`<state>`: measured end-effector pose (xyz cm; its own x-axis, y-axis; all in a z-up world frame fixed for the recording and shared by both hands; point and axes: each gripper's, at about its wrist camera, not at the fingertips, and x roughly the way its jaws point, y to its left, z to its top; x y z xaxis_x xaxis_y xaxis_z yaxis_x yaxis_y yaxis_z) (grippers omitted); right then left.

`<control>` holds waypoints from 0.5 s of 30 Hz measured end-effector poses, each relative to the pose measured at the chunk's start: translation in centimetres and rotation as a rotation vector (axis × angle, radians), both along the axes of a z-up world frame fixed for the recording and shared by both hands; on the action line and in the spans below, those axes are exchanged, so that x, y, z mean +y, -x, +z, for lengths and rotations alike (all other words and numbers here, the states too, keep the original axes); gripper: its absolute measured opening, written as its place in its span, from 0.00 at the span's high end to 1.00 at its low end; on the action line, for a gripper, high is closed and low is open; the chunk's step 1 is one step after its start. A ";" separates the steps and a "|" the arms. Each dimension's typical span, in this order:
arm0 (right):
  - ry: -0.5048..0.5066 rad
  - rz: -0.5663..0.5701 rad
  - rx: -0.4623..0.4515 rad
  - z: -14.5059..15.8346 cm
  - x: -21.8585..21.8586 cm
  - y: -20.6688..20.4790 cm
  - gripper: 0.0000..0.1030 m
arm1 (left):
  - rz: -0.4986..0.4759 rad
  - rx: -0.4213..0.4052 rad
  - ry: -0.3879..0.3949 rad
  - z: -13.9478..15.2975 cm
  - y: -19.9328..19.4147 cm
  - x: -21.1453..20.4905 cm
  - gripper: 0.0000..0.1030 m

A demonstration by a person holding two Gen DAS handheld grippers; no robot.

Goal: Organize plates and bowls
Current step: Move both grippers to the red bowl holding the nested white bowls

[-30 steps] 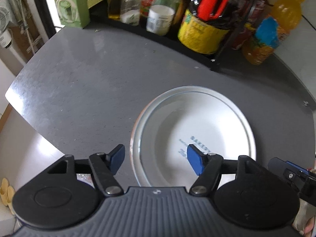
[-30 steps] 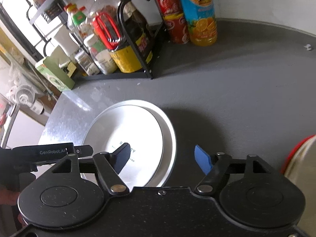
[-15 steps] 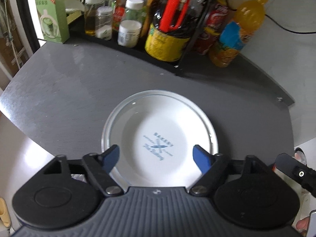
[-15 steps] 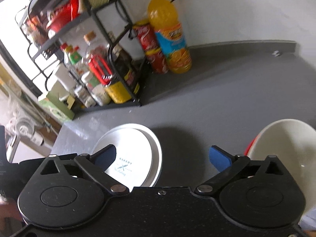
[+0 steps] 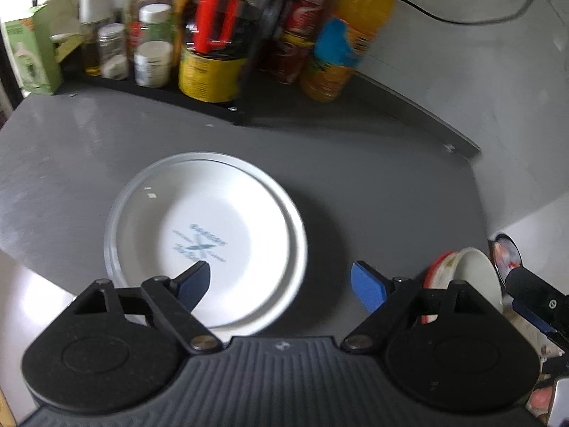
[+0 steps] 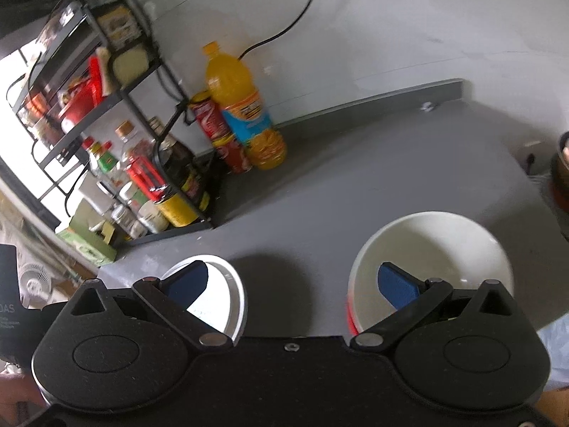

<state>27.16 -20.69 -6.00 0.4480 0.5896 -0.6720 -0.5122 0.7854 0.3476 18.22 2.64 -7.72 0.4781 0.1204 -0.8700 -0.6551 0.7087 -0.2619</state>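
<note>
With both grippers spread and empty, the right gripper [image 6: 291,284] should probably straddle the near rim of the white bowl [image 6: 430,249], right of the stacked white plates [image 5: 206,238] on the grey tabletop [image 5: 355,185], before pinching.

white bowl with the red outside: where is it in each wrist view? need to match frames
Left wrist: white bowl, far right edge, partly behind the left tool's right arm.
Right wrist: bowl, lower right, behind the right tool's right fingertip.
Shared landmark: orange juice bottle by the wall.
</note>
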 end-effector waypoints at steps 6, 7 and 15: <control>0.003 -0.074 0.010 -0.3 -2.8 -0.6 0.00 | -0.081 -0.004 0.004 0.2 -2.2 -2.3 0.17; 0.002 -0.086 0.013 -0.4 -3.2 -0.7 0.00 | -0.092 -0.004 0.004 0.2 -2.6 -2.7 0.17; 0.022 -0.183 0.040 -1.3 -6.3 -1.8 0.00 | -0.181 -0.011 0.025 0.3 -5.7 -5.2 0.17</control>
